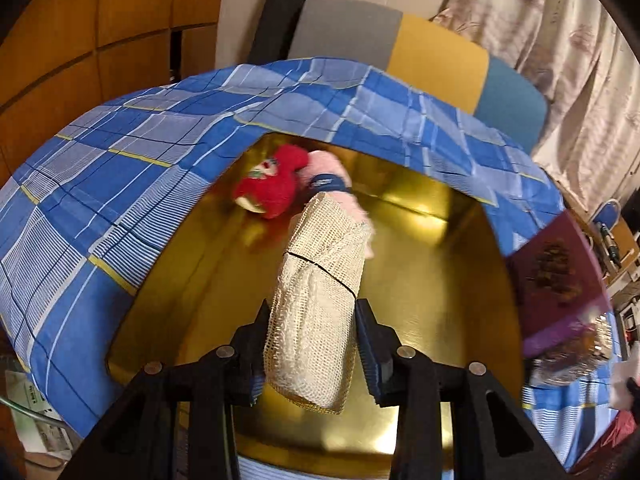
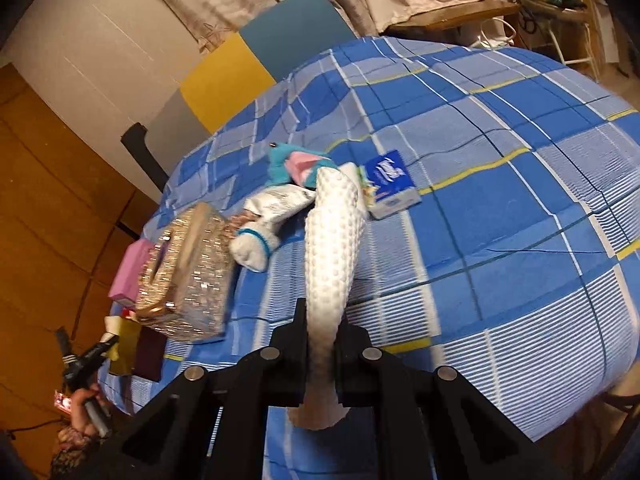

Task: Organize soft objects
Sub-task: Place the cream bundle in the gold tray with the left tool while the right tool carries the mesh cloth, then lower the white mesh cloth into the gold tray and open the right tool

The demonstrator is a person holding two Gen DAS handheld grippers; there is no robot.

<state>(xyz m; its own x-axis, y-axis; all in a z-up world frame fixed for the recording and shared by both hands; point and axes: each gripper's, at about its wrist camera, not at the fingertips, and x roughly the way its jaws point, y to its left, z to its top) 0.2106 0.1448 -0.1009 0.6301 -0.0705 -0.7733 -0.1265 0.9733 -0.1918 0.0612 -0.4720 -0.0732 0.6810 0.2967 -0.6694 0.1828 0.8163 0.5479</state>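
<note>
1. Left wrist view: the left gripper (image 1: 312, 344) is half open around a cream mesh roll (image 1: 316, 300); contact with the pads is unclear, above the gold box (image 1: 440, 300), low centre.
2. Right wrist view: the right gripper (image 2: 322, 344) is clamped tight on a white dimpled cloth (image 2: 332, 248), mid-frame above the blue checked cover (image 2: 520, 220).

A lived-in room of a home: a table under a blue checked cotton cloth (image 2: 500, 208), pale patterned curtains (image 1: 560, 48) along the wall, orange-brown wooden cabinet panels (image 1: 80, 32), a chair with grey, yellow and teal back cushions (image 1: 436, 56), and a sparkly woven tissue box (image 2: 188, 276) among scattered socks
</note>
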